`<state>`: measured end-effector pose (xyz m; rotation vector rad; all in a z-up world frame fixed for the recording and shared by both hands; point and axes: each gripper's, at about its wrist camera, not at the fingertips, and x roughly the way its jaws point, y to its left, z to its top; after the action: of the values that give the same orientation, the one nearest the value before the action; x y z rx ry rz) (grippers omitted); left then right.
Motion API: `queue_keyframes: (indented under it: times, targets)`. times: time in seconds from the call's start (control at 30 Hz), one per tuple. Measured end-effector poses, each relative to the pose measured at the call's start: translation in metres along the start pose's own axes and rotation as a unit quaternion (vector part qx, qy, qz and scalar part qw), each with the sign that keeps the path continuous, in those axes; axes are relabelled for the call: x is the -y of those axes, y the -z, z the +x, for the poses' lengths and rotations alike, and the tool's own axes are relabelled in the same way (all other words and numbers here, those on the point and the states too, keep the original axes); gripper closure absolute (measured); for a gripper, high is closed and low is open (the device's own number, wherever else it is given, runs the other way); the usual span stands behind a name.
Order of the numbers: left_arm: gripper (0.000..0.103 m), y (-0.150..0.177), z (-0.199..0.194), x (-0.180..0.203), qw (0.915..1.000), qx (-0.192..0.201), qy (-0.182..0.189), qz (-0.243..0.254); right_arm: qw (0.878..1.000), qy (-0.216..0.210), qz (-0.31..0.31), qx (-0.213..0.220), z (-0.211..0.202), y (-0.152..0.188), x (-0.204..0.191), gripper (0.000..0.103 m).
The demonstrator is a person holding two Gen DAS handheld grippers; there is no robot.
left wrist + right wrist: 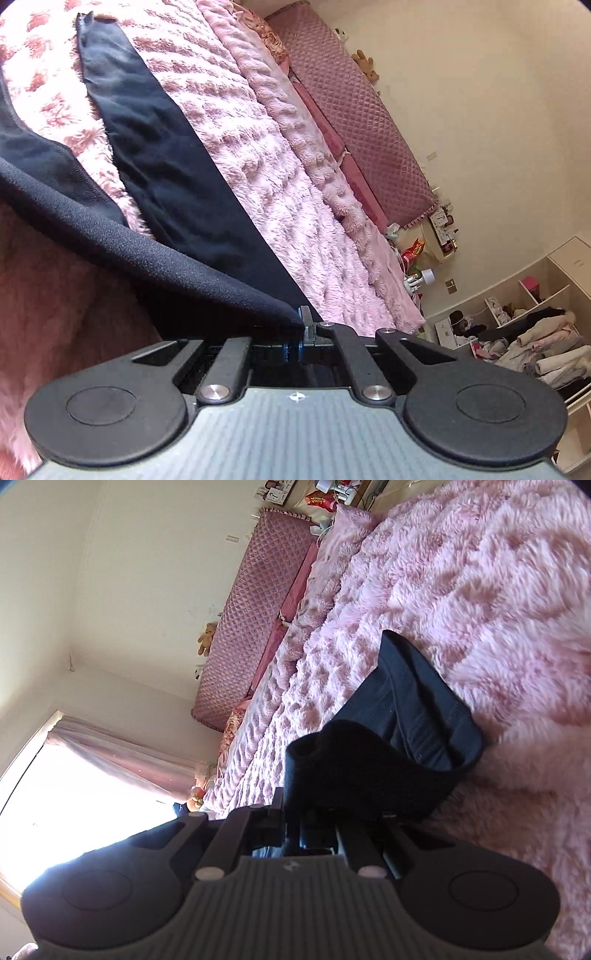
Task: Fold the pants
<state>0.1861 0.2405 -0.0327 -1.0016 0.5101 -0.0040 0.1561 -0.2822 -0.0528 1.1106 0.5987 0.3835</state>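
Left wrist view: a pink shaggy bedspread (258, 155) covers the bed, and black pants (159, 158) lie stretched across it. Both the left tongs (301, 325) and the right tongs (295, 823) are clamped on raised folds of the pants.

Bed (258, 155): covered by a shaggy pink blanket (461, 572)
On the blanket: dark navy pants (162, 158), one leg stretched flat along it
Head end: quilted pink headboard (354, 110) against the wall
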Motion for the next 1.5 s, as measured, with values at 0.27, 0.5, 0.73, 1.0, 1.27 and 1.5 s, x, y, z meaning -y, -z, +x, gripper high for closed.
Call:
queue_keyframes:
  times: [0.27, 0.5, 0.73, 1.0, 1.27, 1.5]
  targets:
    - [0.100, -0.033, 0.084, -0.011, 0.9966, -0.051, 0.008, -0.064, 0.999, 0.002, 0.045, -0.008, 0.075, -0.052, 0.021, 0.102]
    - [0.100, -0.048, 0.154, -0.016, 0.9929, -0.095, -0.021, -0.069, 0.996, 0.028, 0.079, 0.007, 0.125, -0.097, 0.051, 0.101]
    - [0.094, -0.054, 0.207, -0.002, 0.9917, -0.109, -0.067, -0.006, 0.996, 0.067, 0.061, 0.001, 0.171, -0.130, 0.060, 0.092]
    - [0.045, -0.069, 0.213, -0.009, 0.9868, -0.137, -0.003, -0.086, 0.992, 0.111, -0.014, 0.055, 0.147, -0.149, 0.035, 0.065]
    - [0.033, -0.086, 0.184, -0.025, 0.9632, -0.069, 0.064, -0.252, 0.986, 0.113, -0.125, -0.020, 0.093, -0.094, 0.011, 0.065]
    - [0.022, -0.104, 0.209, 0.026, 0.9691, -0.199, -0.146, -0.006, 0.974, 0.107, -0.191, -0.057, 0.065, -0.054, -0.022, 0.065]
